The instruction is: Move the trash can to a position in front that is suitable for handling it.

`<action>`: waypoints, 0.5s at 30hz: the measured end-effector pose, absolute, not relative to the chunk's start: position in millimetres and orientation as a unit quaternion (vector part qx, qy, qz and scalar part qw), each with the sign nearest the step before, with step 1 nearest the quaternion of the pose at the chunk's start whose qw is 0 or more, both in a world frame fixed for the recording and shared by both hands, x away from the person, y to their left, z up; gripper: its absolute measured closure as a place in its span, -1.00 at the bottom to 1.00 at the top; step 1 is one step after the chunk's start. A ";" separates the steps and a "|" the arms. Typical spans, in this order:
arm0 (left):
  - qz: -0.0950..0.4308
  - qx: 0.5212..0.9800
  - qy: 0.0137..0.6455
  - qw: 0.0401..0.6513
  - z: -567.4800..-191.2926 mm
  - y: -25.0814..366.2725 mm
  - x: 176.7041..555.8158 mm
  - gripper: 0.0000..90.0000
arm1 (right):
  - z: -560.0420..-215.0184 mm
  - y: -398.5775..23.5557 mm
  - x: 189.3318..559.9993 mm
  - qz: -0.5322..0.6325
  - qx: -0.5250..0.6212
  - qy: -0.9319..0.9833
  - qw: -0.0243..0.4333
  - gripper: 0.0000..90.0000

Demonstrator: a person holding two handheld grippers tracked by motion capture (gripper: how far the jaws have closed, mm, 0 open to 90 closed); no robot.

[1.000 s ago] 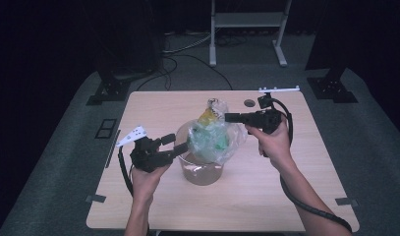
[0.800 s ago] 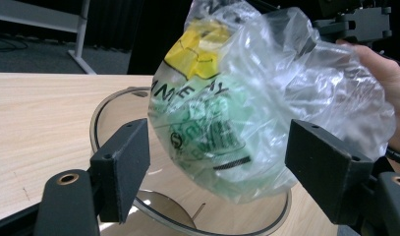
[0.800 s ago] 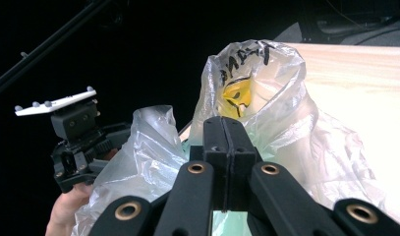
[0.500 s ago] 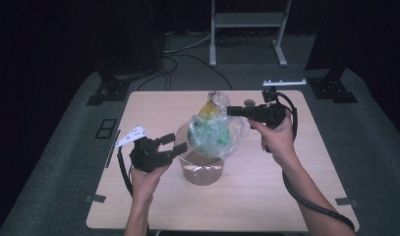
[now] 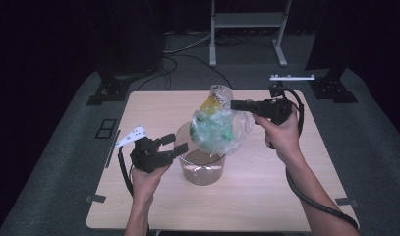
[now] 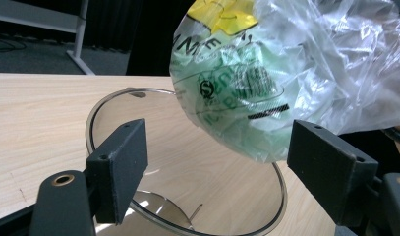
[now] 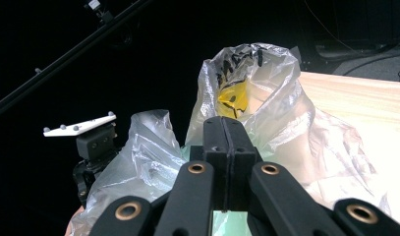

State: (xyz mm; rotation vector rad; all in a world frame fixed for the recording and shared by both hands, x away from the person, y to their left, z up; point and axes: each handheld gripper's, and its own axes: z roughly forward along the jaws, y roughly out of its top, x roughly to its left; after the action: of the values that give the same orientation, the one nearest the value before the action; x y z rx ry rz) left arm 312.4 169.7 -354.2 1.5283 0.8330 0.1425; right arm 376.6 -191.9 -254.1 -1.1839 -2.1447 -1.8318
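Note:
A clear plastic bowl [image 5: 203, 172] stands on the middle of the wooden table [image 5: 286, 196]. Above it hangs a crumpled clear plastic bag [image 5: 214, 129] with green and yellow print. My right gripper [image 5: 233, 104] is shut on the bag's upper right part, reaching in level from the right. In the right gripper view the closed jaws [image 7: 226, 135] pinch the film of the bag [image 7: 259, 93]. My left gripper [image 5: 174, 143] is open at the bowl's left rim. In the left gripper view its jaws [image 6: 214, 162] stand wide apart over the bowl's rim [image 6: 106, 101], with the bag [image 6: 286, 64] hanging beyond them, untouched.
A metal stand [image 5: 246, 19] is on the floor behind the table. Black stand feet [image 5: 106, 91] sit at the table's far left and far right corners. A white strip [image 5: 292, 77] lies past the far right edge. Cables trail from both grippers.
My right gripper has risen a little with the bag, lifting it higher above the bowl. The left gripper has stayed at the bowl's rim.

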 end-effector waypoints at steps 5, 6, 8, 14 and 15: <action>0.058 0.670 0.367 0.642 -355.3 169.5 312.9 -0.54 | -250.2 -194.9 376.0 -0.601 -0.386 -0.699 0.037 1.00; 0.057 0.670 0.367 0.642 -355.4 169.5 313.0 -0.54 | -248.7 -196.3 375.6 -0.602 -0.387 -0.698 0.036 1.00; 0.057 0.670 0.368 0.642 -355.5 169.3 313.0 -0.56 | -247.0 -198.3 375.1 -0.604 -0.387 -0.696 0.034 1.00; 0.058 0.669 0.373 0.640 -354.5 168.8 312.4 -0.68 | -243.0 -207.8 374.6 -0.606 -0.391 -0.692 0.027 1.00; 0.059 0.669 0.374 0.640 -354.4 168.8 312.2 -0.71 | -242.4 -209.5 374.6 -0.607 -0.391 -0.692 0.026 1.00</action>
State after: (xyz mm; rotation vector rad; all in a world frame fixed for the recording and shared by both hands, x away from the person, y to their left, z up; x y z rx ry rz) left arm 312.2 168.8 -354.4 1.5266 0.8529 0.1336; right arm 374.6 -209.5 -242.4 -1.2082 -2.1386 -1.8748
